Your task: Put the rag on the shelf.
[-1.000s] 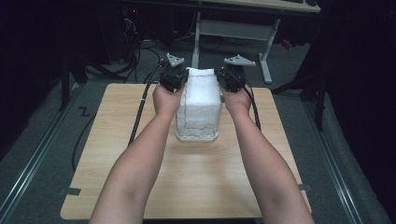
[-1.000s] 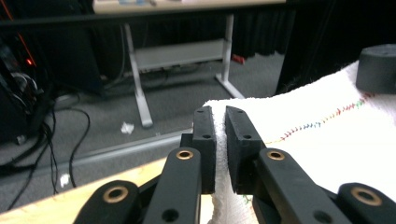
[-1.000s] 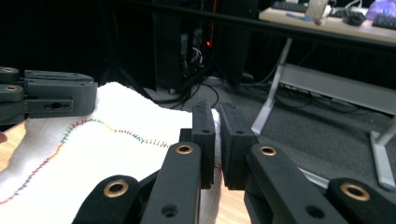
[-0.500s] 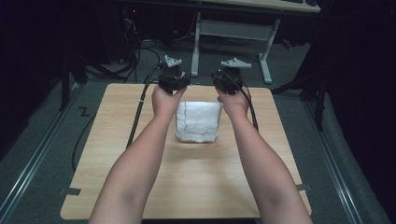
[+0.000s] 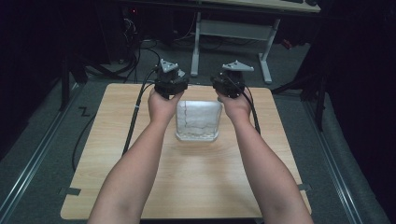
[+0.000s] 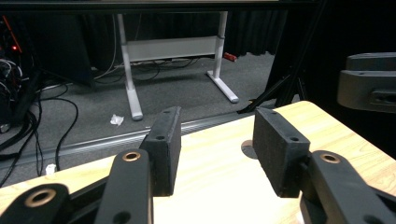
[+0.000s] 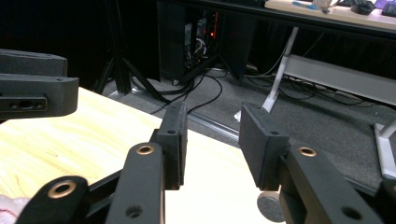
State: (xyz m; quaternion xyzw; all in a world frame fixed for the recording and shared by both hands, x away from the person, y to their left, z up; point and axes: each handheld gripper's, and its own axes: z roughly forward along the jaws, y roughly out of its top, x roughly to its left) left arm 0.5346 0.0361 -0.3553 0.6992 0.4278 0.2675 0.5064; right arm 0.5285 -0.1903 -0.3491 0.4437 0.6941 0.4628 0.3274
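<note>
Dropped flat since a second ago: white cloth (image 5: 198, 120), then standing tall between the two grippers, now lying low at centre of the high view as a squarish folded pad with reddish stitch lines and a rumpled lower edge. Released by both claws, whose jaws have just been opening, with nothing between them now.

Left of centre in the high view, left gripper (image 5: 171, 83) held just above the cloth's upper left corner, jaws apart. At lower left of that frame, black cable (image 5: 135, 114) trailing down across the wooden table (image 5: 201, 186) and off its left edge. Right of centre, right gripper (image 5: 232, 80) above the cloth's upper right corner, jaws likewise apart. Both forearms rising from the bottom edge and flanking the cloth on either side; nothing lying over it.

Beyond the table, at upper centre, a white desk frame (image 5: 231, 28) on grey carpet, with dark cables at upper left.

In the left gripper view, bare tabletop between the spread jaws, a small round disc (image 6: 249, 150) on the wood just beside the right jaw, and the other gripper's grey body at the right edge. In the right gripper view, a sliver of the cloth in the bottom left corner, a similar disc (image 7: 270, 206) at lower centre, and a cluttered desk top along the upper right.
</note>
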